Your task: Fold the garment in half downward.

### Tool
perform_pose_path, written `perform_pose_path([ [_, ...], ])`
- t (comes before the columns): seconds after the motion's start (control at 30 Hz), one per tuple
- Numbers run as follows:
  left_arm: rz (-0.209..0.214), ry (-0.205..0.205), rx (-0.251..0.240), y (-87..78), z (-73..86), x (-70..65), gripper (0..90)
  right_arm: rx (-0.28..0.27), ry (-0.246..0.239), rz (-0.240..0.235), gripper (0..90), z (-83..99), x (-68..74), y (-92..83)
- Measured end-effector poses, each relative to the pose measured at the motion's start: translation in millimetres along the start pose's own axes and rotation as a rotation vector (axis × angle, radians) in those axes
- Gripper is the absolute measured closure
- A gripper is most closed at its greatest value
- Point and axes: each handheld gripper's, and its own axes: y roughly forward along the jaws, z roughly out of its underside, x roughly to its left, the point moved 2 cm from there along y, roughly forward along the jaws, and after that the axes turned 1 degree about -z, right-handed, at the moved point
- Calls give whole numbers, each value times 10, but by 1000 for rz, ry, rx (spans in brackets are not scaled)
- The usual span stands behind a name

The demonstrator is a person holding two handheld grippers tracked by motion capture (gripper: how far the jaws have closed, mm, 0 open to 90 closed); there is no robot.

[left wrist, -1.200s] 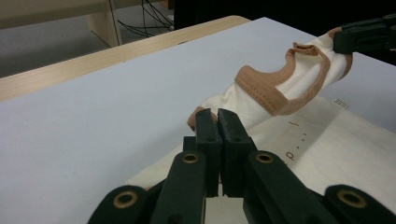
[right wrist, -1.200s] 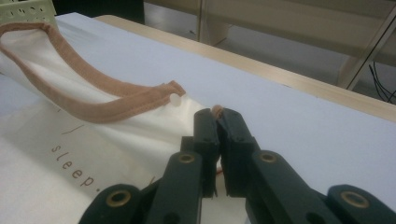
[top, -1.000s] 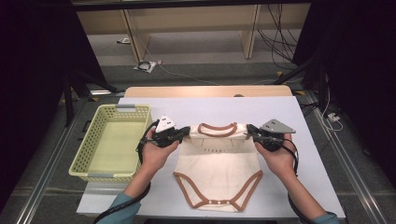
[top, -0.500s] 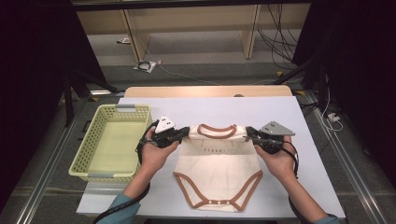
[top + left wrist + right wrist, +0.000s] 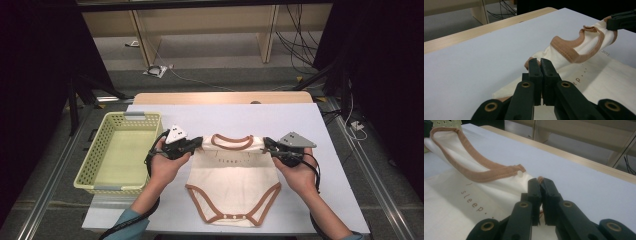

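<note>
- High view: little changes over the last second; my left tool (image 5: 198,144) and right tool (image 5: 266,144) stay put, each pinched on a sleeve of the cream cotton baby bodysuit with tan-brown trim (image 5: 232,187).
- The shoulders hang lifted between my tools, the lower half flat on the white desk (image 5: 300,120) beside the pale yellow perforated plastic basket (image 5: 95,160).
- I judge the fold is about to start.
- Right gripper view: the chest print reads "sleep".
</note>
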Motion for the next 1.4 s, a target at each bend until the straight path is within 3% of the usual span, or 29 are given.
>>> perform_pose_path([
  [1.4, 10, 25, 9, -88, 34, -75, 876, -5, -12, -11, 861, 27, 54, -97],
])
